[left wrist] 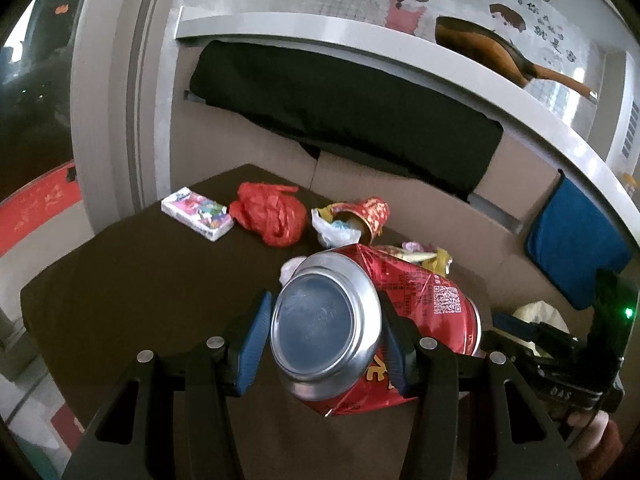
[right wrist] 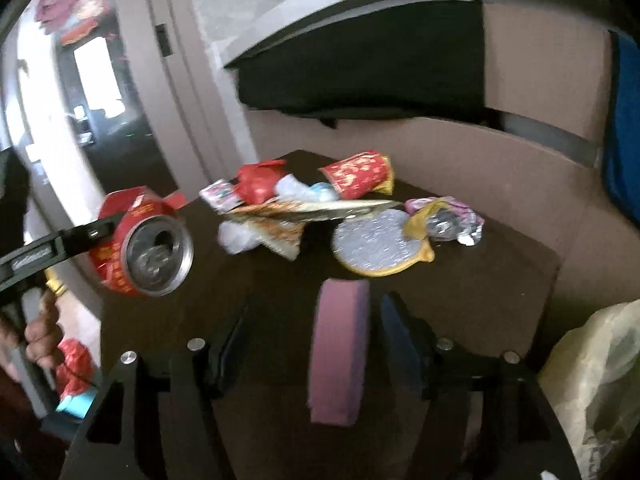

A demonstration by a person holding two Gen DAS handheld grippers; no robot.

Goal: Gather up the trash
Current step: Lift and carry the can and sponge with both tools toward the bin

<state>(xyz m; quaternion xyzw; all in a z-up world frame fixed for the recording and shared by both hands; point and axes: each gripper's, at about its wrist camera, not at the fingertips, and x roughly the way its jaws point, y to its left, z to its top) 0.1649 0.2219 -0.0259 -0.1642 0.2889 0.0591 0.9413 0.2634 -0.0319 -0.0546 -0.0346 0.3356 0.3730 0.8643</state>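
Left wrist view: left gripper [left wrist: 324,336] jaws clamp a crushed red can [left wrist: 360,328]; right gripper [right wrist: 308,356] jaws stand apart around a pink block [right wrist: 340,356]. Wrappers beyond the can still litter the bench [left wrist: 140,300].

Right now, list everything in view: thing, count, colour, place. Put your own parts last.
can: one, red, crushed, gripped above the table
table: one, dark brown, under the litter
tissue pack: one, white and pink, far left of the table
plastic bag: one, red, crumpled beside the tissue pack
paper cup: one, red and gold, on its side at the far edge
foil lid: one, silver, yellow rim, mid-table
pink block: one, mauve, between the right fingers
blue cloth: one, right wall
left gripper: black, closed on the can
right gripper: black, open
hand: one, holding the left gripper
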